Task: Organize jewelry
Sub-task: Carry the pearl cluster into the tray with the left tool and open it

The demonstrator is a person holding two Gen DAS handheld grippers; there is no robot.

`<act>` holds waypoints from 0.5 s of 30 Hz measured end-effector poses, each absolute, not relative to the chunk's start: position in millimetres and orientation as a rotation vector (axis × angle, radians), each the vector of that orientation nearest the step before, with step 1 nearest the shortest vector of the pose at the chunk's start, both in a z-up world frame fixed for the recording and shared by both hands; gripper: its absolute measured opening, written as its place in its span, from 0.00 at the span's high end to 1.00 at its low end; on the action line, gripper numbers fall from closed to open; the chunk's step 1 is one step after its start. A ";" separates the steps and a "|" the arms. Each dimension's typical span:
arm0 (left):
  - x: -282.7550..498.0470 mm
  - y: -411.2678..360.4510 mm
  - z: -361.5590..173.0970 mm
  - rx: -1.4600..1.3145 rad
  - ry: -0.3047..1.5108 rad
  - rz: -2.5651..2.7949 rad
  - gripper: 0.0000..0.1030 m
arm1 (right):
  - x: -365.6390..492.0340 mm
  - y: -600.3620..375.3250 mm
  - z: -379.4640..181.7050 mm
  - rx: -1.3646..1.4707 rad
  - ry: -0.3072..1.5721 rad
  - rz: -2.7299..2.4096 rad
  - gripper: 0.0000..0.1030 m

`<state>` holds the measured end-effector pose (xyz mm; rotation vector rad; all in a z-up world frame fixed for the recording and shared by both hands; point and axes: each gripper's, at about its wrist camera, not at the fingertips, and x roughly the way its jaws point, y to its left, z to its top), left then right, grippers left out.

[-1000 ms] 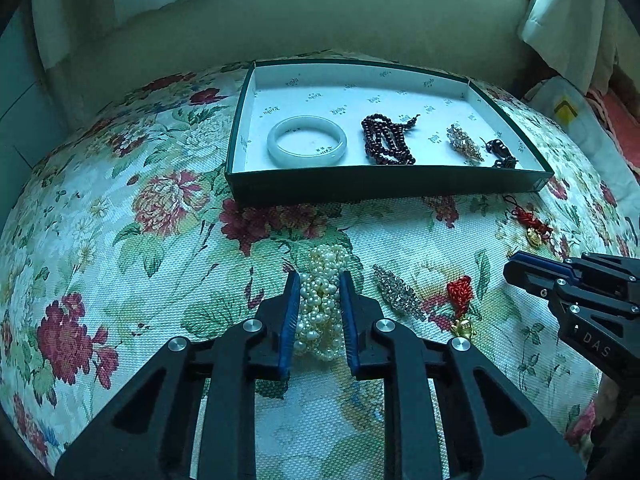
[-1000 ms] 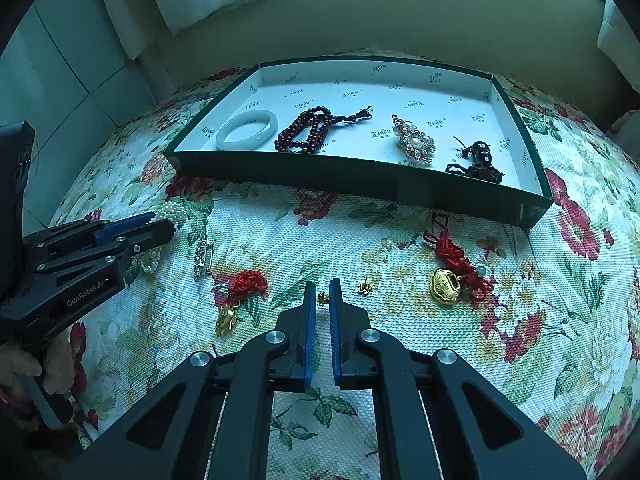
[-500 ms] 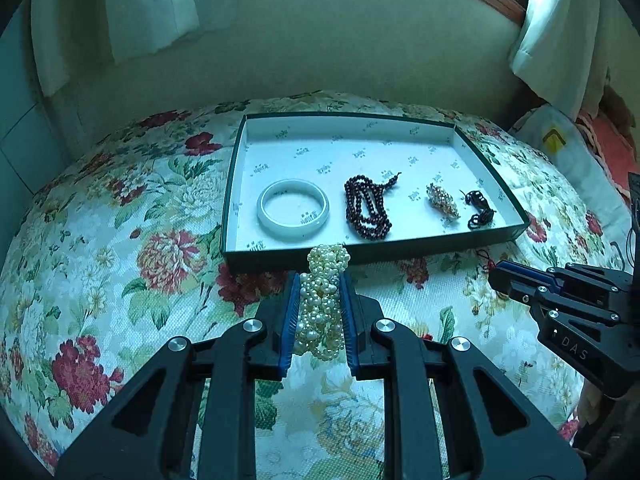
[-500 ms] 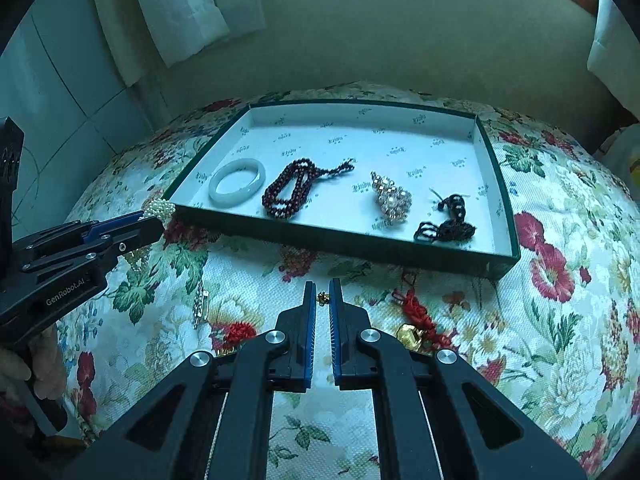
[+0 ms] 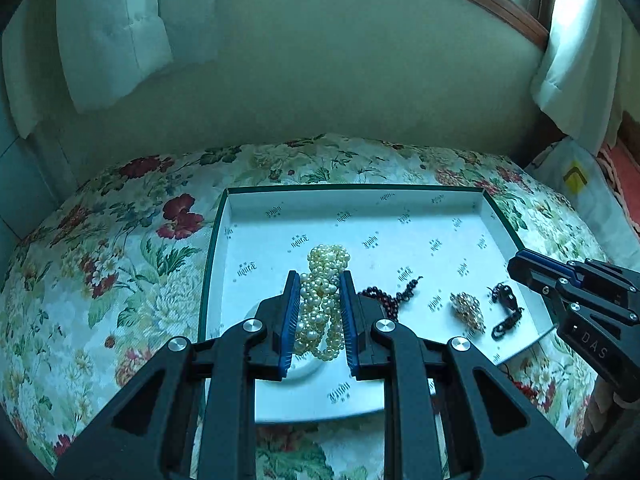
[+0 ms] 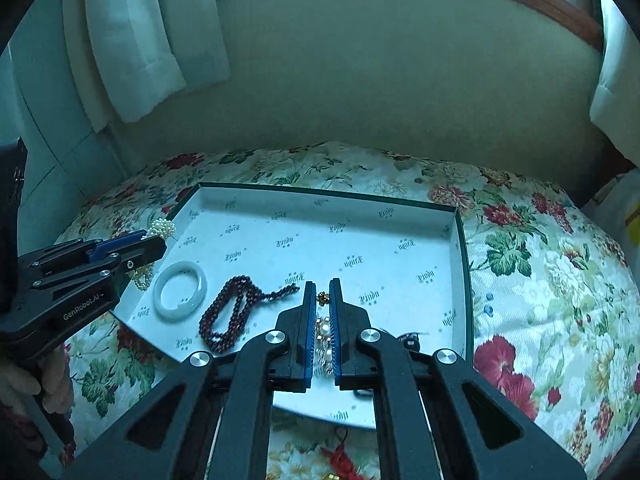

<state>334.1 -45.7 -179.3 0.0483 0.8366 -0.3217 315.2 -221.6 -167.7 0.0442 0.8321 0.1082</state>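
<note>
My left gripper [image 5: 319, 280] is shut on a bundle of cream pearl strands [image 5: 322, 292] and holds it above the near left part of the white-lined, green-edged tray [image 5: 352, 188]. In the right wrist view the left gripper [image 6: 152, 242] and the pearls [image 6: 162, 227] hang over the tray's left edge. My right gripper [image 6: 322, 286] is shut on a tiny gold stud [image 6: 322, 298] above the tray [image 6: 320, 194]. In the tray lie a pale jade bangle [image 6: 181, 291], a dark red bead string [image 6: 236, 316], a gold crystal brooch [image 5: 468, 312] and a black bead piece [image 5: 506, 308].
The tray rests on a floral cloth [image 5: 120, 264] on a rounded surface, with a wall and white curtains [image 6: 132, 40] behind. A red knot charm [image 6: 340, 456] lies on the cloth in front of the tray. A person's hand [image 6: 24, 380] grips the left handle.
Both grippers rose off the cloth and moved forward over the tray. The pearls came up with the left one, the gold stud with the right one.
</note>
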 end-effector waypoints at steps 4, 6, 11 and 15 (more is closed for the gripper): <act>361.8 -52.7 -198.8 0.050 0.889 -0.309 0.81 | 344.0 -227.3 -187.5 0.032 0.873 0.096 0.94; 372.5 -56.2 -208.6 0.068 0.911 -0.297 0.81 | 355.5 -231.1 -198.4 0.034 0.900 0.090 0.94; 391.9 -59.6 -227.7 0.086 0.963 -0.270 0.81 | 374.4 -235.9 -220.3 0.037 0.956 0.083 0.94; 398.8 -60.9 -236.8 0.081 1.002 -0.268 0.81 | 380.7 -236.7 -230.2 0.039 0.982 0.085 0.94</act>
